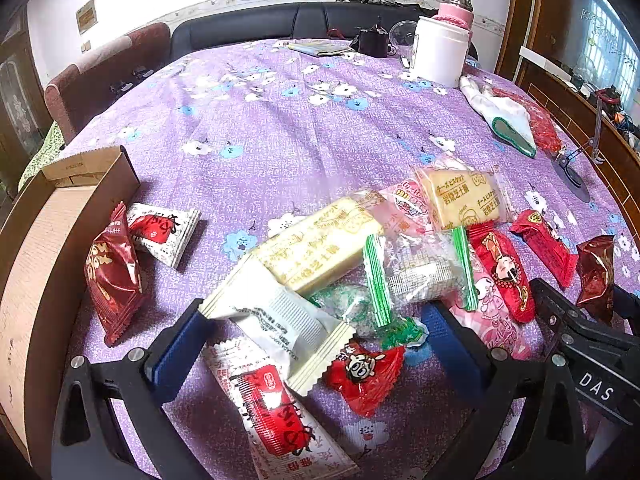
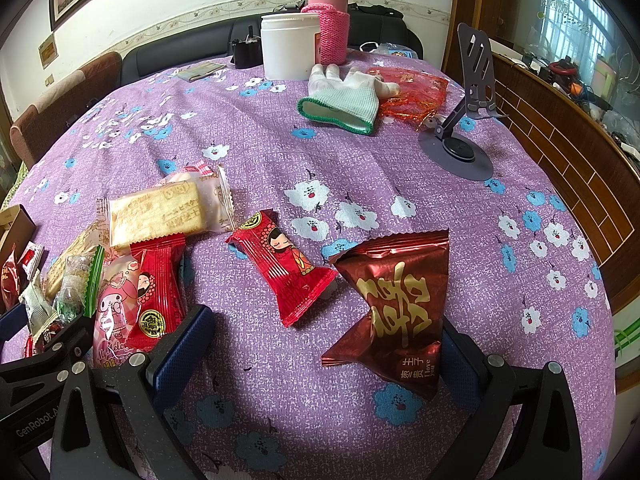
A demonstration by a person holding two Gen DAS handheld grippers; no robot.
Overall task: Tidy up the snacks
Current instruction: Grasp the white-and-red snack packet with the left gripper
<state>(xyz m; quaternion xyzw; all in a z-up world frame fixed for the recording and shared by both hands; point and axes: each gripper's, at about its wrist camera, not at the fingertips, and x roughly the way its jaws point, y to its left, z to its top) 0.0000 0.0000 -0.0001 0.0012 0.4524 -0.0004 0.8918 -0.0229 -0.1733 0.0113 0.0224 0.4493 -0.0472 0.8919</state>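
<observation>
Snack pile: mixed foil and plastic snack packets [image 1: 340, 264] are lying heaped on the purple flowered tablecloth [image 1: 280, 120], beside a brown cardboard box [image 1: 48, 240].
Left gripper [image 1: 316, 320]: fingers are spreading wide around the white-wrapped packet [image 1: 280, 320].
Right gripper [image 2: 324, 332]: fingers are standing released, flanking the dark red foil pouch [image 2: 396, 300].

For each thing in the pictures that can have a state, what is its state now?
Left claw: open, empty, over the snack pile.
Right claw: open, empty.
Dark red foil packet: sealed, lying between the right claw's fingers.
Cardboard box: open.
White jar: lid on, upright.
Pink flask: capped, upright.
White glove: lying flat.
Phone stand: unfolded, empty.
</observation>
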